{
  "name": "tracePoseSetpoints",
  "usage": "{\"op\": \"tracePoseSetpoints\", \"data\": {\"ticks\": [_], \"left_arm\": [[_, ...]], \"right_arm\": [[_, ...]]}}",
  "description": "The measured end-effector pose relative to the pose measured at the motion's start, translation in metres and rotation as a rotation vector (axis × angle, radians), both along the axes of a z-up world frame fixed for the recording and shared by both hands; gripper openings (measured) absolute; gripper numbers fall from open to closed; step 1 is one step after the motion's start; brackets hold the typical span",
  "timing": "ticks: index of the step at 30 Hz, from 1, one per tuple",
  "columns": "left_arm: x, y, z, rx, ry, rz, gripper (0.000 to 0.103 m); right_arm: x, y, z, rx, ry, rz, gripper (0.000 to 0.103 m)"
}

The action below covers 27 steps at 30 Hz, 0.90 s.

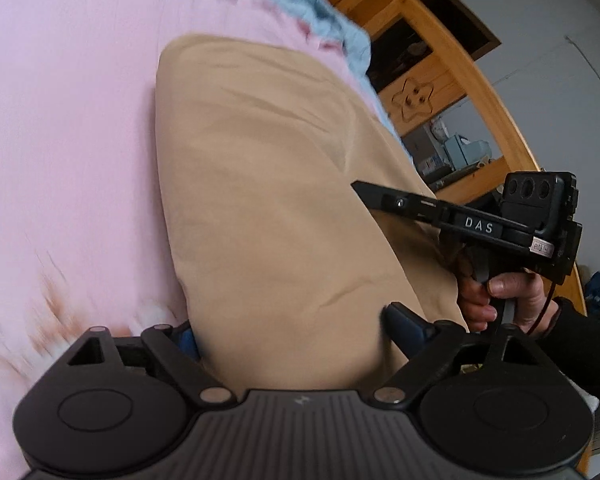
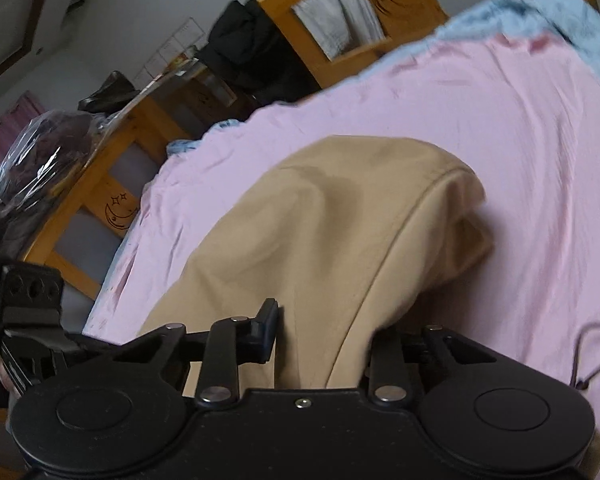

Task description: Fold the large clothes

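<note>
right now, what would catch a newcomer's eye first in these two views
A big tan garment sprawls over the pink bedsheet, filling the centre of both views. The left gripper and right gripper each have its near edge between their fingers. A yellow wooden bed frame with a carved star stands beyond.

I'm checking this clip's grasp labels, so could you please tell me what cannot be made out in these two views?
- Left gripper: the tan garment drapes over the gap; the left fingertip is mostly hidden, so the grip is unclear in the left wrist view.
- Right gripper: its right finger is buried under the cloth in the right wrist view.
- Garment type: its near end runs under both grippers' bodies.
- Pink sheet: its orange print is motion-blurred.
</note>
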<state>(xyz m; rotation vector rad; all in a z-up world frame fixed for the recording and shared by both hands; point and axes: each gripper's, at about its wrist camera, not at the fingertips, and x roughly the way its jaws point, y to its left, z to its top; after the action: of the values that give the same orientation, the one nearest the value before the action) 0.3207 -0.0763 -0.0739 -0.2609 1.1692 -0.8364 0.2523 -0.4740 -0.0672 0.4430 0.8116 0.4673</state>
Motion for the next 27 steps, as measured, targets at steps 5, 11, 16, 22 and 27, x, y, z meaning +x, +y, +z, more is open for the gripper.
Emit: {"op": "tracePoseSetpoints", "data": {"ticks": [5, 11, 16, 22, 27], "left_arm": [[0.025, 0.02, 0.026, 0.026, -0.128, 0.013, 0.091], [0.088, 0.044, 0.029, 0.046, -0.116, 0.092, 0.092], [0.128, 0.056, 0.011, 0.101, -0.123, 0.137, 0.092], [0.14, 0.066, -0.012, 0.058, -0.08, 0.166, 0.095], [0.139, 0.069, -0.012, 0.066, -0.091, 0.188, 0.098]], "right_arm": [[0.023, 0.024, 0.026, -0.022, -0.125, 0.007, 0.03], [0.09, 0.053, 0.04, -0.053, -0.193, 0.011, 0.03], [0.15, 0.08, 0.022, -0.103, -0.169, -0.029, 0.03], [0.173, 0.097, -0.013, -0.125, -0.117, -0.137, 0.036], [0.168, 0.097, -0.011, -0.183, -0.143, -0.098, 0.048]]}}
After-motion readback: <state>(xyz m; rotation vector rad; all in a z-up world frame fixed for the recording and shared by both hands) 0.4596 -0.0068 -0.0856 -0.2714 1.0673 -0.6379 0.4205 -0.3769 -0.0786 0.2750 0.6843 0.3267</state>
